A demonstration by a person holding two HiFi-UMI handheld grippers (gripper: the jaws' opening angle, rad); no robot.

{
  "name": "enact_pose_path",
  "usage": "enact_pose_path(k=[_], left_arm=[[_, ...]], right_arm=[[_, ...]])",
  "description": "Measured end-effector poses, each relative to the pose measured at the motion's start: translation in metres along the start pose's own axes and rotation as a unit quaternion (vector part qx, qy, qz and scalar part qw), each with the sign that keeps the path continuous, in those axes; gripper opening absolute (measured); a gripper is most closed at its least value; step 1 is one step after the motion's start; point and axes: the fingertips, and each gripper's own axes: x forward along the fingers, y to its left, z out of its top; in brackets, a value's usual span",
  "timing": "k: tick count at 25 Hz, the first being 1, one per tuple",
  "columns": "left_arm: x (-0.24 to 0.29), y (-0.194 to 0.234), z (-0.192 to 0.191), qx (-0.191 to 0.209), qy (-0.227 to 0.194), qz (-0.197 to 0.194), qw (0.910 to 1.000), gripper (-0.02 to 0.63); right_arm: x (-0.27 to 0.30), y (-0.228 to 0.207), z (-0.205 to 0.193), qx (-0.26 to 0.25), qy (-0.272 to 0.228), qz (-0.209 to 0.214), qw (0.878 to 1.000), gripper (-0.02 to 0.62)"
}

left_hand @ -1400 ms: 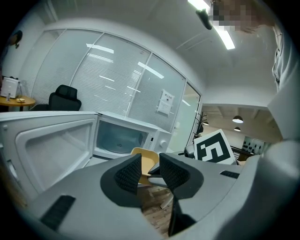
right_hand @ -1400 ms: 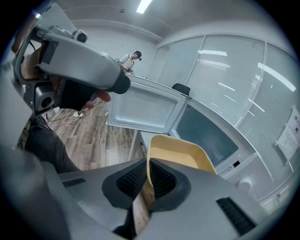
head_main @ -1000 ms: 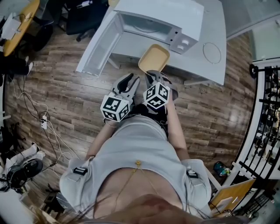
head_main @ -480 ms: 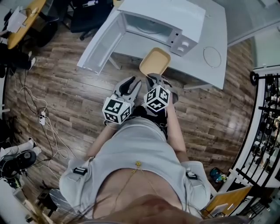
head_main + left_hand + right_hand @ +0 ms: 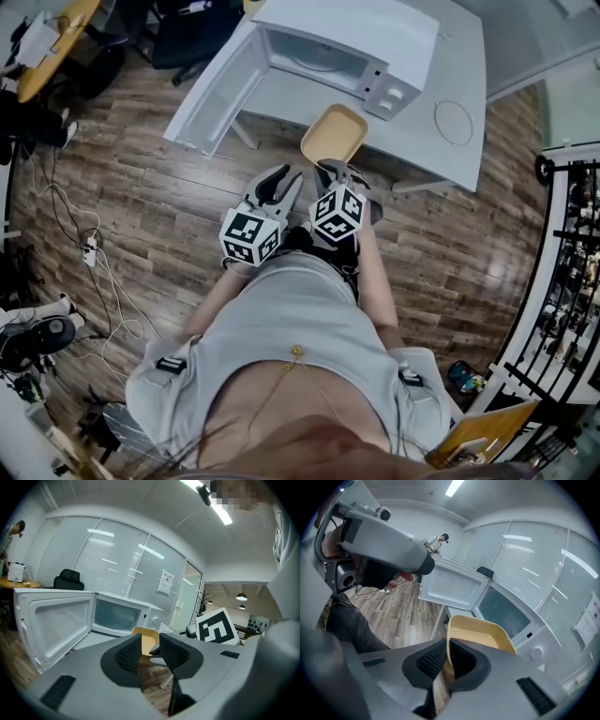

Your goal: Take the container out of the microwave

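Illegibly printed wall notice (image 5: pixel 165 582) beyond container (image 5: pixel 150 639)

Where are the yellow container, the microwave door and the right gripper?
yellow container (image 5: pixel 333 134): head view, its inside floor.
microwave door (image 5: pixel 211 94): head view, inner panel.
right gripper (image 5: pixel 446 651): right gripper view, between fingertips.

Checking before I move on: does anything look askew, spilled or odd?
Nothing spilled. The yellow container hangs clear of the microwave, pinched by one rim in the right hand-held gripper; the microwave door stands wide open.
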Motion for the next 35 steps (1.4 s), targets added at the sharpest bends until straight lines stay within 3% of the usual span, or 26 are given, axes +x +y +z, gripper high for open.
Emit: enact_pose_path(k=[35], left_arm=[[0.011, 0.003, 0.002, 0.002, 0.007, -0.007, 0.9999, 0.120]], right_arm=[[0.012, -0.004, 0.002, -0.010, 0.011, 0.013, 1.000, 0.029]])
